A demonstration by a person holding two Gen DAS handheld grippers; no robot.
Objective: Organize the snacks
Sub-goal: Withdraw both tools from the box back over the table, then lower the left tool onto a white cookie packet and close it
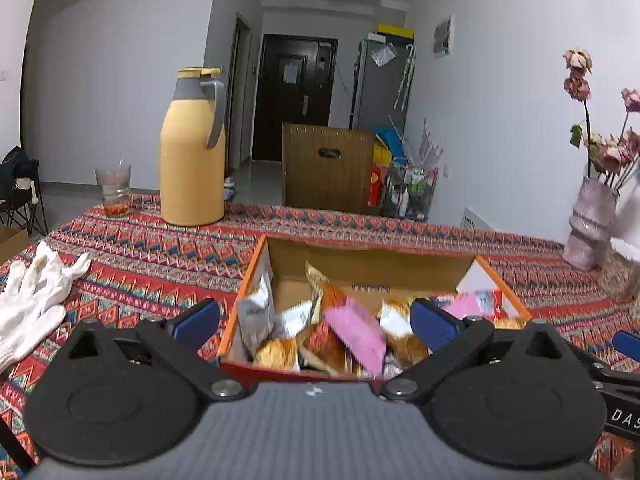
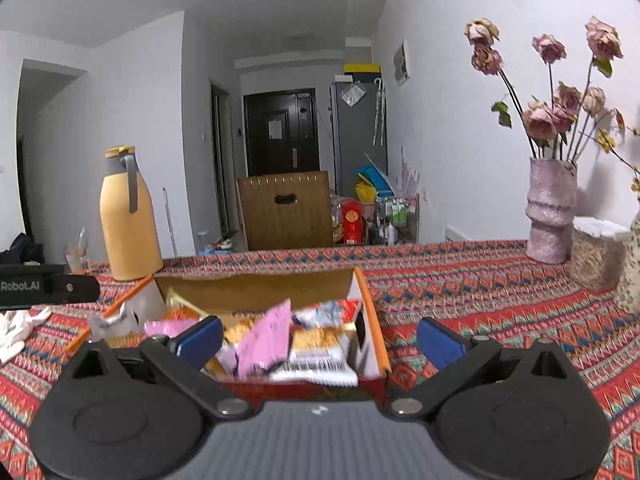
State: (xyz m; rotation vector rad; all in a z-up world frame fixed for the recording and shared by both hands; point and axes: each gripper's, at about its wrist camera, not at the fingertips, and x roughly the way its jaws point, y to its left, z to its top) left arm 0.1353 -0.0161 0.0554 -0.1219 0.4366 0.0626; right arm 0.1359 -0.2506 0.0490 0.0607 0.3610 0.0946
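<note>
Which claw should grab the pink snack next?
Probably the left claw: the pink snack lies between its open fingers. The right claw is open too, but sits toward the box's right wall.

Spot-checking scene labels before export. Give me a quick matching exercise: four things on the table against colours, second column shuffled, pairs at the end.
Things:
1. thermos jug
2. gloves
3. vase
4. drinking glass

Colours:
a. white
b. clear, with red residue at the bottom
c. yellow with a grey handle
d. pale pink

Pairs: 1-c, 2-a, 3-d, 4-b
</note>
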